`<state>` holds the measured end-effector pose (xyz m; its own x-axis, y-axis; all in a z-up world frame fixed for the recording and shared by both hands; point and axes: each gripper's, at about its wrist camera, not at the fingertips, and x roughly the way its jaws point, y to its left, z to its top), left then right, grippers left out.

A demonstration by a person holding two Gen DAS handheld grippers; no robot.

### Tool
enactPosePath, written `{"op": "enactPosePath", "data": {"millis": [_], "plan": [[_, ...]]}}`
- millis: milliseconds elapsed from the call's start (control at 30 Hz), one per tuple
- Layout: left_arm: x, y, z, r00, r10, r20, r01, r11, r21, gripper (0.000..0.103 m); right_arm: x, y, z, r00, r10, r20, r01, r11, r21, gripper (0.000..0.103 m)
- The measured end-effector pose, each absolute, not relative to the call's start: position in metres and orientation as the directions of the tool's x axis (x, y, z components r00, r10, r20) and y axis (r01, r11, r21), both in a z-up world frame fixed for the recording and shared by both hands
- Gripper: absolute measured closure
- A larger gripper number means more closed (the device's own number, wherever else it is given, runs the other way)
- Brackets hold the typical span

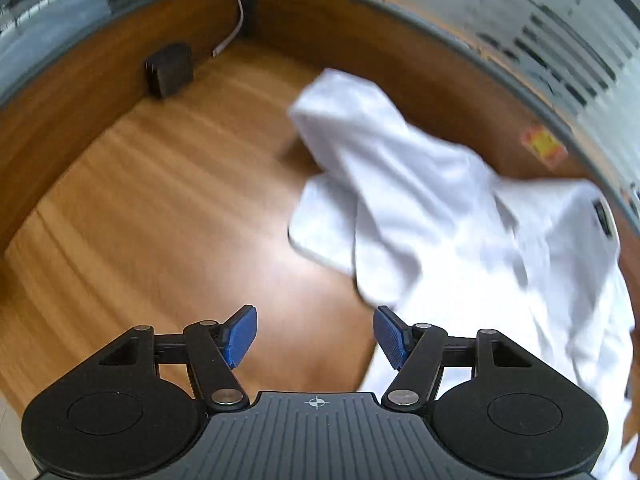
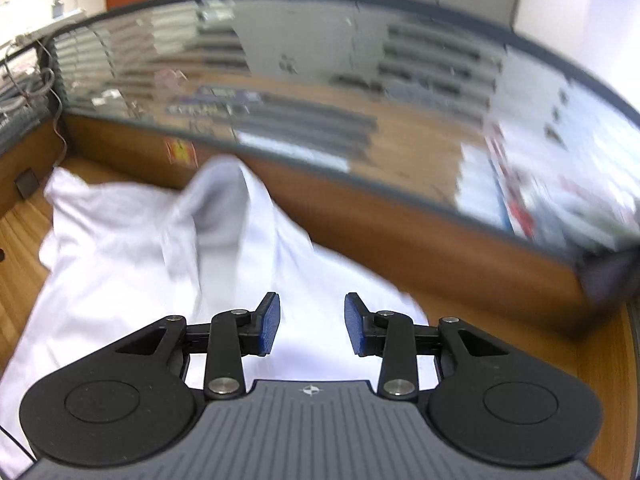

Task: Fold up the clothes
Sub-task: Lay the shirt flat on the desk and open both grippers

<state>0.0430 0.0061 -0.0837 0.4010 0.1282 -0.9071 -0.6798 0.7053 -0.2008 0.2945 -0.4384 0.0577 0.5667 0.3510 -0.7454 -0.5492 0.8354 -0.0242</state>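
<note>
Wooden desk (image 1: 160, 208) with a glass-topped partition (image 2: 320, 92) behind it is what we work on. We see a white shirt (image 1: 460, 232) lying rumpled on the desk's right part, close to the partition, one sleeve (image 1: 352, 120) thrown across toward the back and a flat folded-looking part under it. Our left gripper (image 1: 315, 336) hangs over bare wood just left of the cloth's edge, jaws spread wide, nothing between them. Our right gripper (image 2: 312, 322) hovers over the shirt body, jaws also parted and empty. Both views are motion-blurred. Risk as we judge it: pinching a single layer at the bunched sleeve would drag the whole pile and undo any crease; the left jaw could also snag the edge by accident. Left view alone shows a black box (image 1: 170, 70), a cable (image 1: 240, 12) in the corner, and a dark label on the shirt. Right view alone shows a raised hump of fabric (image 2: 224, 196) and the desk's far right end.
</note>
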Motion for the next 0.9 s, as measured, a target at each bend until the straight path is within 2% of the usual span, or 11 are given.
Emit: {"op": "enactPosePath", "data": {"millis": [433,533,800,833,900], "plan": [[-0.011,-0.049,-0.139,0.395,-0.02,-0.918,-0.565,0.783,-0.26,0.037,0.19,-0.562,-0.065,0.401,0.242,-0.884,-0.289,0.949,0.129,0.063],[-0.011,-0.053,-0.147,0.415,-0.024,-0.91,-0.556,0.784,-0.275,0.044,0.189,-0.563,-0.081,0.383,0.24,-0.892,-0.269,0.953,0.141,0.063],[0.017,-0.052,-0.167,0.433,-0.06,-0.899,-0.52,0.798,-0.304,0.051,0.184,-0.566,-0.122,0.335,0.236,-0.912,-0.218,0.961,0.168,0.064],[0.02,-0.052,-0.168,0.433,-0.065,-0.899,-0.514,0.802,-0.306,0.055,0.182,-0.566,-0.121,0.333,0.238,-0.912,-0.218,0.961,0.171,0.064],[0.025,-0.053,-0.169,0.433,-0.076,-0.898,-0.503,0.807,-0.31,0.064,0.179,-0.566,-0.121,0.329,0.242,-0.913,-0.219,0.96,0.175,0.081]]}}
